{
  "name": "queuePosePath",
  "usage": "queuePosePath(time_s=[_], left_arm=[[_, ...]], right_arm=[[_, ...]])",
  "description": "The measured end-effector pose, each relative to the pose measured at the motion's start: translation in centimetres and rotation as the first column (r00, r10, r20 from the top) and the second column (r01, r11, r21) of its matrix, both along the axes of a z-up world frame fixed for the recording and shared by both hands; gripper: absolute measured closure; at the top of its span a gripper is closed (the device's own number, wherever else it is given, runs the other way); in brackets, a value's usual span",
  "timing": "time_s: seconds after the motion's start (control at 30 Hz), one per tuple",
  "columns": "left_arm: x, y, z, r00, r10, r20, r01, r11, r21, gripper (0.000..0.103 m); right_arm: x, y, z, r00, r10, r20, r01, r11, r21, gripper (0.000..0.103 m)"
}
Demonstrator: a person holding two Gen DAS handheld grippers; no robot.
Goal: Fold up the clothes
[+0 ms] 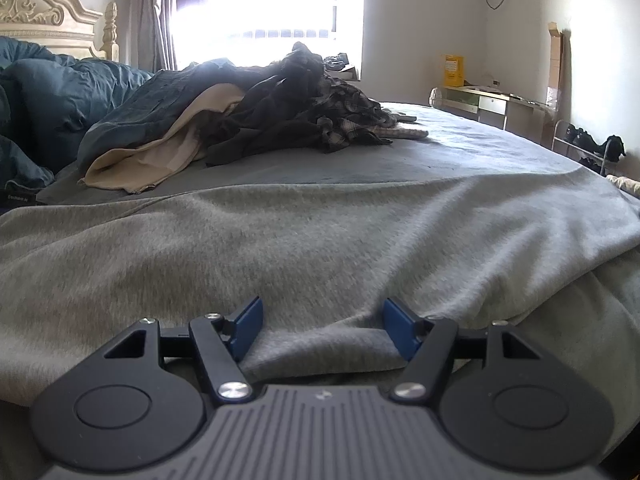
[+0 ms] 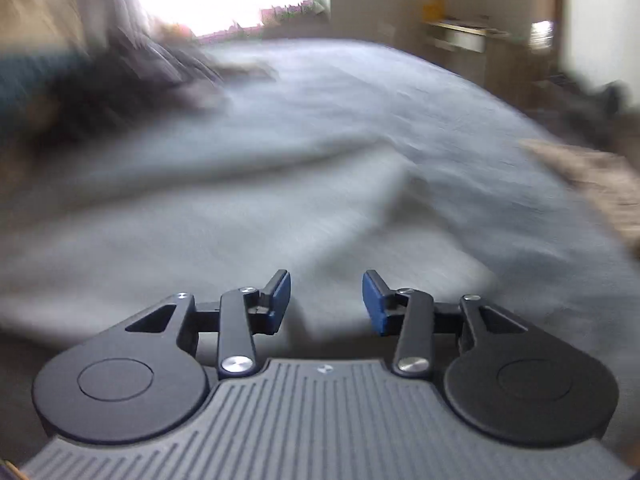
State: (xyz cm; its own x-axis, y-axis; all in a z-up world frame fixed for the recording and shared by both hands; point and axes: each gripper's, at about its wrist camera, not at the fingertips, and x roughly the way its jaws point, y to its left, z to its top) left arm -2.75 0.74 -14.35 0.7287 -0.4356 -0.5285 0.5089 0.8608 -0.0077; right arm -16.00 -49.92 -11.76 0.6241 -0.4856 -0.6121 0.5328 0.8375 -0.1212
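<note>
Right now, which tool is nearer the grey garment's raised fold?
Left. The left tool straddles a raised fold of the grey garment, fingers open either side. The right tool is open over flatter cloth, nothing between its fingers.

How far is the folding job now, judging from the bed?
Done: no folded item shows. In hand: the grey garment lies spread on the bed; the left gripper stands open around a ridge of it, the right gripper is open and empty. Left: the pile of clothes waits unfolded.
</note>
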Motion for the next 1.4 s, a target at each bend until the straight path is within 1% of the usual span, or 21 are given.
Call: queuePosePath(time_s=[0.03, 0.07, 0.1, 0.13, 0.17, 0.2, 0.27, 0.33, 0.4, 0.47, 0.53, 0.63, 0.77, 0.9, 0.97, 1.03, 1.1, 1.2, 1.23, 1.3, 1.4], left_arm=[[0.0, 0.0, 0.2, 1.0, 0.006, -0.005, -0.006, 1.0, -0.003, 0.035], [0.0, 0.1, 0.5, 1.0, 0.019, -0.006, -0.019, 1.0, -0.007, 0.035], [-0.2, 0.2, 0.9, 0.999, 0.036, -0.003, -0.036, 0.999, -0.011, 0.036], [-0.4, 0.5, 1.3, 0.999, 0.051, 0.003, -0.051, 0.999, -0.021, 0.036], [-0.8, 0.9, 1.7, 0.998, 0.063, 0.013, -0.063, 0.997, -0.036, 0.036], [-1.2, 1.2, 2.2, 0.997, 0.076, 0.023, -0.075, 0.996, -0.051, 0.036], [-2.0, 2.3, 3.0, 0.994, 0.101, 0.039, -0.097, 0.991, -0.09, 0.035], [-2.8, 3.8, 3.5, 0.99, 0.133, 0.038, -0.127, 0.983, -0.134, 0.035], [-3.3, 5.5, 3.7, 0.984, 0.175, 0.023, -0.168, 0.97, -0.175, 0.035], [-3.4, 7.5, 3.8, 0.973, 0.231, -0.001, -0.226, 0.951, -0.211, 0.035], [-3.6, 10.0, 3.9, 0.955, 0.294, -0.027, -0.292, 0.923, -0.251, 0.035], [-3.9, 14.2, 4.0, 0.92, 0.388, -0.055, -0.384, 0.867, -0.318, 0.035], [-3.6, 19.5, 3.7, 0.865, 0.494, -0.091, -0.489, 0.786, -0.379, 0.035], [-2.5, 23.7, 2.8, 0.811, 0.565, -0.151, -0.569, 0.705, -0.424, 0.035], [-1.9, 25.6, 2.3, 0.795, 0.578, -0.184, -0.59, 0.666, -0.457, 0.035], [-1.4, 27.3, 1.7, 0.784, 0.577, -0.23, -0.606, 0.628, -0.489, 0.035], [-0.3, 28.9, 1.1, 0.778, 0.56, -0.284, -0.616, 0.591, -0.521, 0.036], [1.0, 30.8, 0.1, 0.787, 0.508, -0.35, -0.61, 0.556, -0.564, 0.037], [1.4, 31.2, -0.1, 0.792, 0.489, -0.365, -0.604, 0.548, -0.578, 0.037], [2.2, 31.6, -0.5, 0.807, 0.452, -0.381, -0.587, 0.541, -0.602, 0.037], [3.4, 31.6, -1.1, 0.819, 0.414, -0.398, -0.573, 0.535, -0.621, 0.041]], right_arm=[[-0.2, 0.1, 0.0, 0.998, -0.062, -0.02, 0.061, 0.997, -0.049, 0.064], [-0.7, 0.4, 0.7, 0.997, -0.072, 0.025, 0.073, 0.997, -0.04, 0.064], [-1.1, 0.9, 1.7, 0.994, -0.049, 0.095, 0.049, 0.999, 0.0, 0.064], [-1.3, 1.8, 2.7, 0.987, -0.008, 0.16, 0.002, 0.999, 0.034, 0.063], [-1.0, 3.1, 3.7, 0.979, 0.038, 0.203, -0.048, 0.998, 0.043, 0.063], [-0.5, 4.5, 4.6, 0.968, 0.087, 0.236, -0.1, 0.994, 0.043, 0.062], [1.3, 8.2, 6.0, 0.943, 0.202, 0.263, -0.214, 0.977, 0.017, 0.061], [3.3, 12.1, 6.8, 0.898, 0.328, 0.292, -0.349, 0.937, 0.02, 0.058], [5.6, 15.8, 7.4, 0.837, 0.442, 0.322, -0.477, 0.879, 0.033, 0.057], [8.2, 19.3, 7.4, 0.781, 0.528, 0.333, -0.579, 0.812, 0.071, 0.056], [10.8, 23.3, 7.0, 0.728, 0.602, 0.328, -0.662, 0.741, 0.111, 0.056], [14.2, 29.3, 6.1, 0.64, 0.707, 0.302, -0.763, 0.629, 0.145, 0.056], [18.1, 36.2, 5.7, 0.54, 0.795, 0.277, -0.842, 0.503, 0.197, 0.054], [20.6, 41.8, 6.2, 0.467, 0.839, 0.28, -0.877, 0.401, 0.263, 0.053], [21.6, 44.3, 6.1, 0.427, 0.861, 0.276, -0.894, 0.356, 0.273, 0.052], [22.1, 46.9, 5.8, 0.382, 0.889, 0.253, -0.913, 0.322, 0.249, 0.051], [21.9, 49.5, 5.3, 0.336, 0.917, 0.216, -0.935, 0.296, 0.195, 0.05], [21.3, 52.4, 4.5, 0.274, 0.948, 0.161, -0.96, 0.258, 0.113, 0.048], [21.2, 53.0, 4.3, 0.26, 0.955, 0.145, -0.964, 0.25, 0.087, 0.047], [21.4, 53.6, 4.2, 0.262, 0.958, 0.118, -0.965, 0.257, 0.054, 0.046], [23.9, 54.1, 4.9, 0.296, 0.946, 0.131, -0.954, 0.286, 0.088, 0.046]])
